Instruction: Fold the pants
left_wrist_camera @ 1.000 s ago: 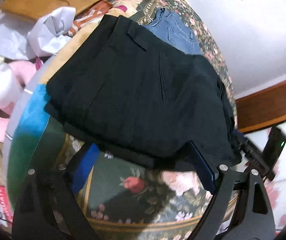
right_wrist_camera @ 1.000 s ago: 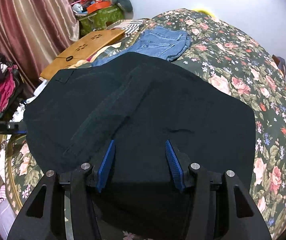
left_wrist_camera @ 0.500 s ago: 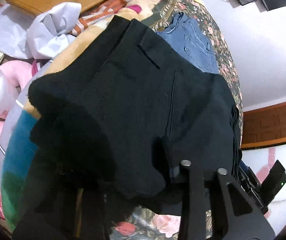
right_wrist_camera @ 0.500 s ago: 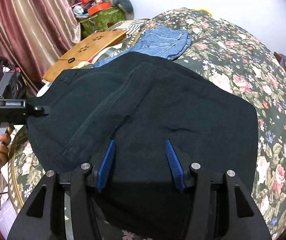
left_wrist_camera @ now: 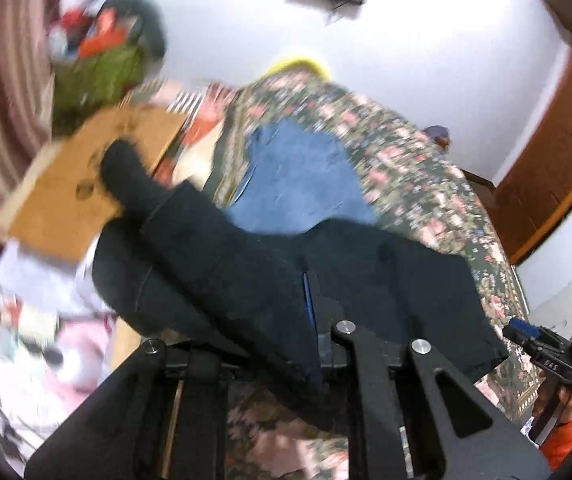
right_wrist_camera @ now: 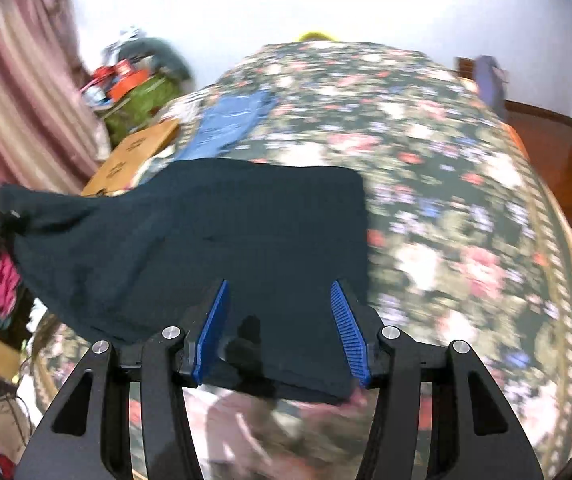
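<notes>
1. The black pants [right_wrist_camera: 221,232] are seen spread on the floral bed [right_wrist_camera: 446,208], with one side lifted off it.
2. The left hand-held gripper [left_wrist_camera: 310,312] is clenched on a fold of the pants; half a second ago that edge was only being gathered, and now it is raised and carried across.
3. The right hand-held gripper [right_wrist_camera: 277,324] is held released, its blue pads apart over the near edge of the pants, as it was before.
4. A fold is judged to be under way; the lifted part remains to be laid down.
5. Blue jeans [left_wrist_camera: 302,176] are seen lying beyond.
</notes>
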Action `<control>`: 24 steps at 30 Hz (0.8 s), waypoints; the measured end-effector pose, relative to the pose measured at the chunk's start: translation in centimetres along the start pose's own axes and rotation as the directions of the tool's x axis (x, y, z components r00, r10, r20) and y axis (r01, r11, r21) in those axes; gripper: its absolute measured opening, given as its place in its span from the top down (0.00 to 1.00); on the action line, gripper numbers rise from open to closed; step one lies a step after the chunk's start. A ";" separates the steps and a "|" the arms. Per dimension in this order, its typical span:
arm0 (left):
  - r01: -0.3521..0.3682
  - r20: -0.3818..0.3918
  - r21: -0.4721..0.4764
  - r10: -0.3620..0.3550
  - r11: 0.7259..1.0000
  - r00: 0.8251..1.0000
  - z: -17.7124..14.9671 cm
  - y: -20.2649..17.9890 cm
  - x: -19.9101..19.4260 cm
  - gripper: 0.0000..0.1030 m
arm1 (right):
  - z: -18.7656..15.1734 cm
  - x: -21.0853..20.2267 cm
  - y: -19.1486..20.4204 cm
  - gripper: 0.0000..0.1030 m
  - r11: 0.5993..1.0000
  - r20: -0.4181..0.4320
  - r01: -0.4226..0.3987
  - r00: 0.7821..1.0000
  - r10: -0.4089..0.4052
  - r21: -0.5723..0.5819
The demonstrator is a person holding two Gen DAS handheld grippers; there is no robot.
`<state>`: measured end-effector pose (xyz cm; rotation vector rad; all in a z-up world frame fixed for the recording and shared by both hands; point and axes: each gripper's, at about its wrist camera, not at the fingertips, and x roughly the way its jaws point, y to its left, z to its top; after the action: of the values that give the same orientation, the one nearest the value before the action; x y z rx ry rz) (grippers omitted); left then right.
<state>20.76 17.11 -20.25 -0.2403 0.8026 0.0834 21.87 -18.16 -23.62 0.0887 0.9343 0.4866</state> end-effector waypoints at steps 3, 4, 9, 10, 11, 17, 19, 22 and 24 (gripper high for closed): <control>0.042 0.037 0.046 -0.044 0.998 0.998 1.9 -3.3 -0.6 0.85 | -1.0 -0.2 -2.2 0.52 0.999 -0.014 0.043 0.999 -0.042 0.030; 0.052 0.046 0.063 -0.055 0.997 0.997 2.5 -4.4 -0.8 0.86 | -1.4 -0.1 -2.8 0.52 0.998 -0.021 0.045 0.999 -0.044 0.040; 0.110 0.053 0.162 -0.120 0.981 0.991 3.8 -10.5 -0.8 0.87 | -3.0 1.6 -4.2 0.52 0.997 -0.069 0.013 0.998 -0.007 0.082; 0.124 0.048 0.184 -0.135 0.975 0.990 3.9 -11.7 -0.7 0.87 | -3.2 1.8 -4.3 0.52 0.996 -0.067 0.004 0.998 0.002 0.087; 0.139 0.041 0.213 -0.151 0.967 0.988 3.9 -13.2 -0.6 0.87 | -3.2 1.9 -4.4 0.52 0.996 -0.063 -0.002 0.998 0.008 0.089; 0.228 -0.046 0.344 -0.226 0.911 0.973 1.9 -20.5 1.9 0.87 | -3.2 1.9 -4.4 0.52 0.996 -0.052 -0.024 0.998 0.028 0.089; 0.266 -0.109 0.364 -0.243 0.893 0.964 0.5 -22.4 3.5 0.88 | -3.3 1.9 -4.5 0.52 0.995 -0.050 -0.032 0.998 0.037 0.093; 0.299 -0.220 0.391 -0.227 0.871 0.949 -2.6 -25.0 7.1 0.88 | -3.7 1.6 -4.7 0.52 0.994 -0.045 -0.043 0.998 0.048 0.104; 0.305 -0.261 0.405 -0.211 0.862 0.942 -4.3 -26.3 8.8 0.88 | -3.8 1.5 -4.8 0.52 0.993 -0.043 -0.048 0.998 0.053 0.109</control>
<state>28.19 -9.57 -24.76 0.0782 0.9681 -0.3850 21.31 -22.26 -28.34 0.2004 1.0055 0.4859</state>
